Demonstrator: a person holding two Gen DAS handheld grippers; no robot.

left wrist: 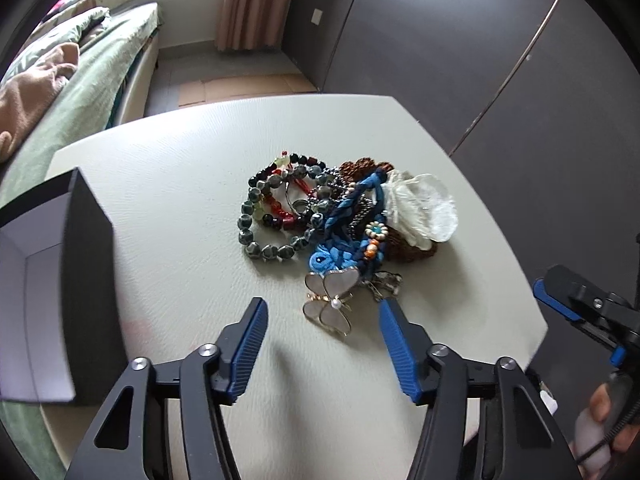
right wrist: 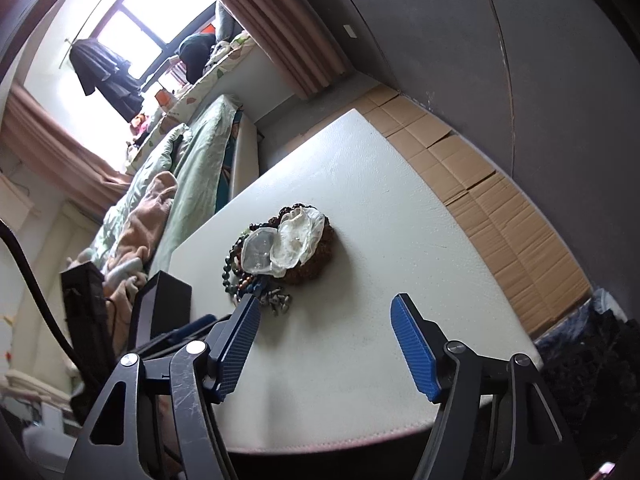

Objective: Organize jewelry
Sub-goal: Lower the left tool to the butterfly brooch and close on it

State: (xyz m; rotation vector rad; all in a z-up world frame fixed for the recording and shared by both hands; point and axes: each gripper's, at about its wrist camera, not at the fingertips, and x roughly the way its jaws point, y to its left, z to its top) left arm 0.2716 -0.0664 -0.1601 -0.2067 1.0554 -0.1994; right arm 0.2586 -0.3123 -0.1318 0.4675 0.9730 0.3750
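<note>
Left claw (left wrist: 324, 312) parted above butterfly brooch (left wrist: 330, 300), dark box (left wrist: 76, 280) beside, bead bracelets (left wrist: 276, 208) beyond

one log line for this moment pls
task: organize jewelry | left hand-held gripper: open over butterfly clip | right hand-held gripper: open, empty | jewelry pile: untouched | box: open

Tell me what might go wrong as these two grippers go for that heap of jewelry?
The butterfly brooch touches the blue braided cord, so lifting it with the open left gripper may drag the tangled pile. The green bead bracelet overlaps others and could snag. The right gripper, also open, might collide with the left one.
</note>
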